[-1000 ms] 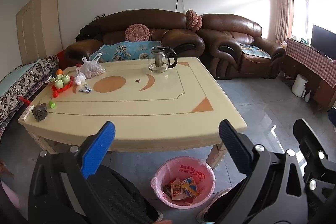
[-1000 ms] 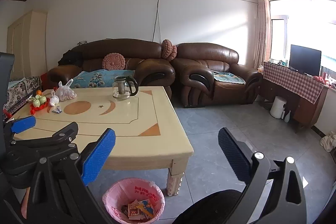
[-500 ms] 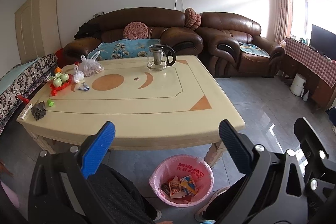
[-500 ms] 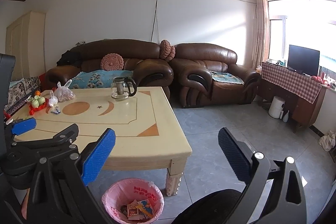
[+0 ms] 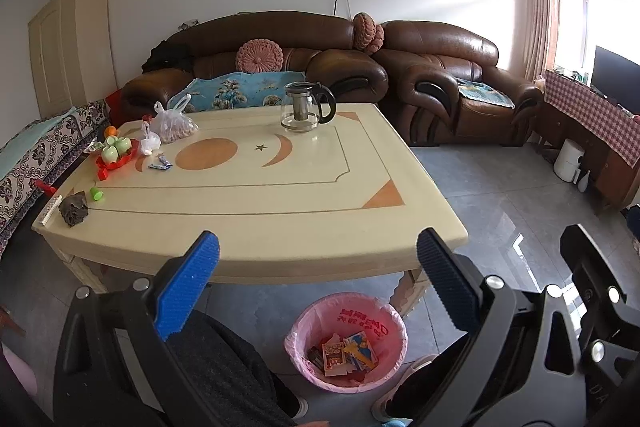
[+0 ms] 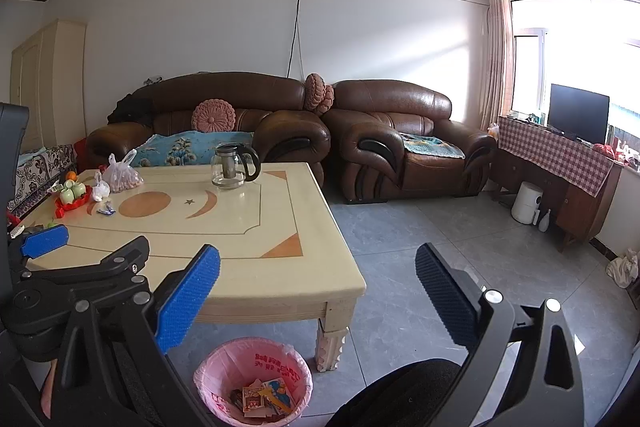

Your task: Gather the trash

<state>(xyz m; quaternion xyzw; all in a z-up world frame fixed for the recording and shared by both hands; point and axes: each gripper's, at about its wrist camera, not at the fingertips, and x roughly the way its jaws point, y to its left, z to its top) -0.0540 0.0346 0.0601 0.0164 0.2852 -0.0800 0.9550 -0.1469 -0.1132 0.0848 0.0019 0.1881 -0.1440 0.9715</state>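
Left gripper [image 5: 316, 267] and right gripper [image 6: 316, 279] both gape wide, empty, above pink-lined round trash bin [image 5: 390, 323] under cream table's [image 5: 248, 211] near edge; crumpled dark wad [image 5: 74, 209] at its left corner.

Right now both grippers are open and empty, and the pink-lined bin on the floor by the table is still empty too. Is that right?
Not quite. The bin is not empty: the left wrist view shows packets and wrappers lying in its bottom. The rest holds: the left gripper and right gripper are both open with nothing between their fingers, and the bin stands on the floor by the table.
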